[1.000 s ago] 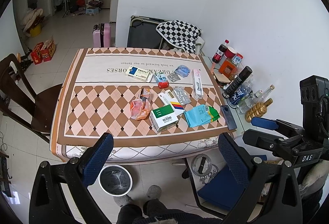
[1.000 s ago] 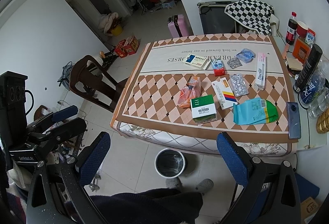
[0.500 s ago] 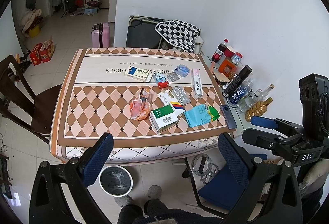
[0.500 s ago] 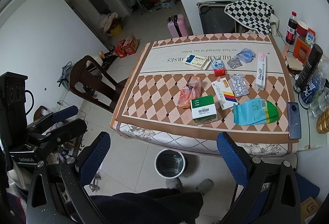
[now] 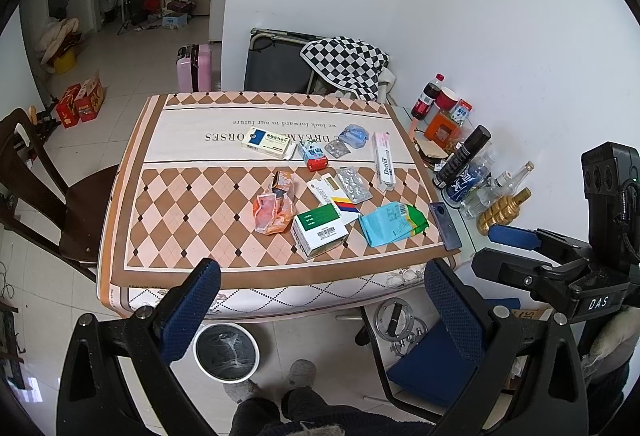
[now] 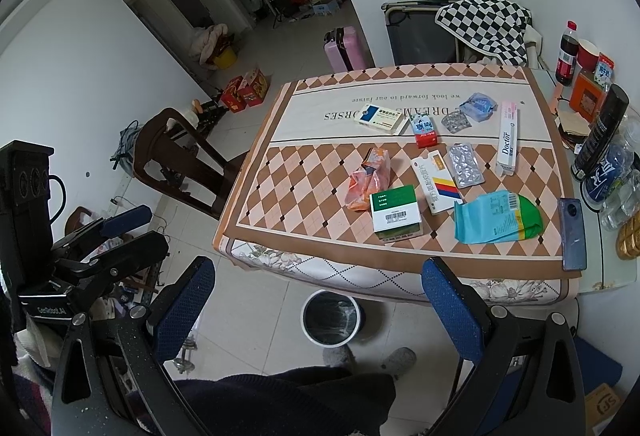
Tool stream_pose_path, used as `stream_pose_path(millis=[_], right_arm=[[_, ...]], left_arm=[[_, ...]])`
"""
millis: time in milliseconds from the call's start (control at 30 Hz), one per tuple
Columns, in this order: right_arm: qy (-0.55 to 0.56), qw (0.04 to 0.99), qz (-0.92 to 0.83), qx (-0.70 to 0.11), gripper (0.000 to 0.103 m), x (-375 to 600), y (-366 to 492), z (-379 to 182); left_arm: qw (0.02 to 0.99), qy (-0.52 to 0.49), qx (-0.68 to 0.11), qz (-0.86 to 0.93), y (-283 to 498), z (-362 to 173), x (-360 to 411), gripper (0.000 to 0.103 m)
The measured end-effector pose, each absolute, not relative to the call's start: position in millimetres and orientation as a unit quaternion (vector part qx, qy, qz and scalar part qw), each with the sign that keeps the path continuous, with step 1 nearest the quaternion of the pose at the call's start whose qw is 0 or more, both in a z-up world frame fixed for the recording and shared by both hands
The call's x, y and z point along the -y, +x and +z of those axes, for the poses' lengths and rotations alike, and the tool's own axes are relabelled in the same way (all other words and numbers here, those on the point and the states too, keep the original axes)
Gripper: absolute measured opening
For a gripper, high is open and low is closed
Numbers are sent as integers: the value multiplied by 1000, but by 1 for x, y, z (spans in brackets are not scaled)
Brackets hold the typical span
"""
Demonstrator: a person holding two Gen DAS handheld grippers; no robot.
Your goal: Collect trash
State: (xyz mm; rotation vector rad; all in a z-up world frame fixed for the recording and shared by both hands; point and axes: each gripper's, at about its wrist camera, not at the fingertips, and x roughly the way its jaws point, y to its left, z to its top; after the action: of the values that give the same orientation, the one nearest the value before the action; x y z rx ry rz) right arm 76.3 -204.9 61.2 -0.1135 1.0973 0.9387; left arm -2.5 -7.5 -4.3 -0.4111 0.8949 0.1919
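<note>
With both the left gripper [image 5: 316, 310] and the right gripper [image 6: 316, 306] held wide open and empty short of the table [image 5: 168, 236], the nearest green box [image 5: 319, 230] was best approached squarely, the bin [image 5: 227, 352] lying below.

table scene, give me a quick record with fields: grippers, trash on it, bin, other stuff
left gripper: open, empty, held short of the table
right gripper: open, empty, held short of the table
table: diamond-pattern cloth
trash: green-white box, teal pouch, orange wrapper, blister pack, Doctor tube box
bin: on the floor at the table's near edge
phone: near right corner
</note>
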Motion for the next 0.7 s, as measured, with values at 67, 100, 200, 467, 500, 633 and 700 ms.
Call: stream_pose_path(millis=[67, 100, 200, 467, 500, 633, 700], right_arm=[[-52, 749, 430, -501, 103, 207, 78, 64], [-51, 749, 429, -502, 103, 205, 76, 62], [-51, 749, 429, -503, 103, 205, 77, 61], [-50, 750, 426, -503, 103, 205, 77, 59], [-49, 751, 424, -503, 103, 205, 76, 58], [-36, 760, 408, -504, 103, 205, 72, 55], [-16, 770, 389, -506, 103, 206, 77, 54]], left_arm=[[877, -197, -429, 92, -2, -4, 7, 103], [877, -196, -429, 91, -1, -4, 8, 103], [877, -197, -429, 89, -1, -5, 10, 103], [876, -199, -432, 82, -1, -8, 10, 103], [876, -199, -432, 80, -1, -9, 9, 103], [874, -184, -439, 101, 10, -14, -4, 103], [872, -160, -445, 127, 23, -21, -15, 103]])
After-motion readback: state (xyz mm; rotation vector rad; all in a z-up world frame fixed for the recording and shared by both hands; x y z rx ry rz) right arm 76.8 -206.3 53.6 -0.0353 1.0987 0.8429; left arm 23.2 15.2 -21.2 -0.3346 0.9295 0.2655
